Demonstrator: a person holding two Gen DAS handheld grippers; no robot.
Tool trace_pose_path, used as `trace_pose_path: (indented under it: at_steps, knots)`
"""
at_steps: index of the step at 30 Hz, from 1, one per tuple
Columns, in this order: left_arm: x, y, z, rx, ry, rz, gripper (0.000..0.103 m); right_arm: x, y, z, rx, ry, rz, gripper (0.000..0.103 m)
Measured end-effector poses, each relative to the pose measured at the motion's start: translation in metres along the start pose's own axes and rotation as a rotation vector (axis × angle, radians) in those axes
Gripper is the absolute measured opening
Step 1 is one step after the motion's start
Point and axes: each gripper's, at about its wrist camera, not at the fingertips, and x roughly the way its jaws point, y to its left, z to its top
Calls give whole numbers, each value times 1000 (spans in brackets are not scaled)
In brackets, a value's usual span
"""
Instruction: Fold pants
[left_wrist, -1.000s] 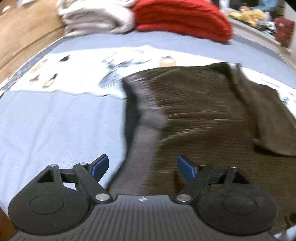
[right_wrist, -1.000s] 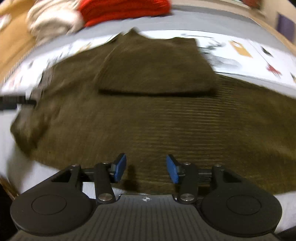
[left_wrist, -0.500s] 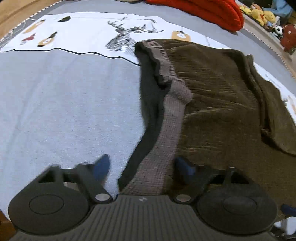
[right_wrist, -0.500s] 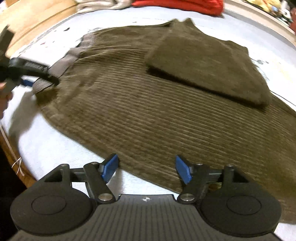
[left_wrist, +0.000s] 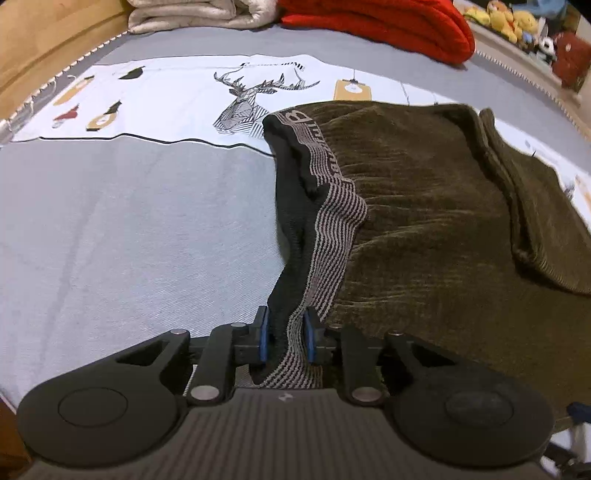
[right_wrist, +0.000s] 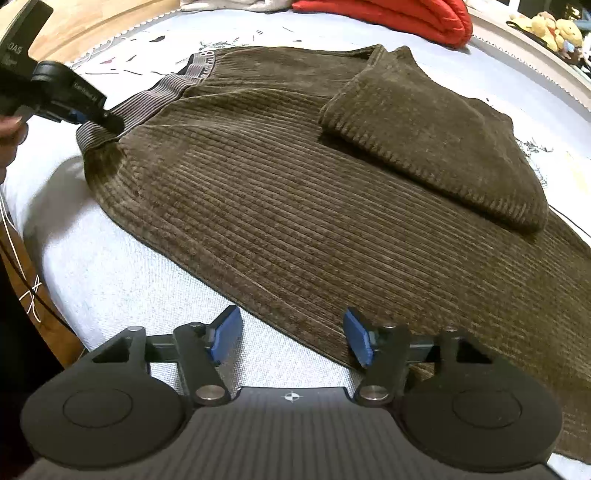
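Dark brown corduroy pants (right_wrist: 295, 206) lie spread on the bed, with one part (right_wrist: 436, 140) folded over on top at the far right. Their grey striped waistband (left_wrist: 325, 236) runs along the left edge. My left gripper (left_wrist: 285, 334) is shut on the near end of the waistband, and it also shows in the right wrist view (right_wrist: 92, 114) at the far left. My right gripper (right_wrist: 290, 338) is open and empty, at the near hem of the pants (right_wrist: 258, 306), which runs between the fingers.
The bed has a grey-blue sheet (left_wrist: 129, 229) and a white printed cover (left_wrist: 184, 96) with a deer drawing. A red blanket (left_wrist: 376, 26) and a beige folded blanket (left_wrist: 199, 14) lie at the far end. Plush toys (left_wrist: 509, 18) sit beyond the bed's right side. A wooden edge (right_wrist: 44, 306) lies near left.
My left gripper has closed on the waistband's near end; it was open a second ago. My right gripper has moved back to the pants' near hem and stays open.
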Motion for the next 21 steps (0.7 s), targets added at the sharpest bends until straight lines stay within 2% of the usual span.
trace_pose_path:
  at_steps: [4,7,9,10,15,19,21]
  knots:
    - [-2,0,-1,10,32,59,20,-5,-3,1,10,-6,24,57]
    - [-11,-2,-1,4,0,95,29,-10,-8,2,13,-21,24,57]
    - [-24,-2,2,-25,-65,103,41,-13,-15,6,41,-35,22,57]
    - [-30,-4,4,-33,-97,93,49,-15,-18,8,61,-47,20,57]
    - [-44,-34,5,31,-161,0,50,-32,-44,17,207,-134,-17,57]
    - [-34,-63,4,87,-104,-62,50,-53,-73,21,377,-234,-73,57]
    - [-16,-72,3,94,5,-63,59,-67,-85,23,447,-300,-100,57]
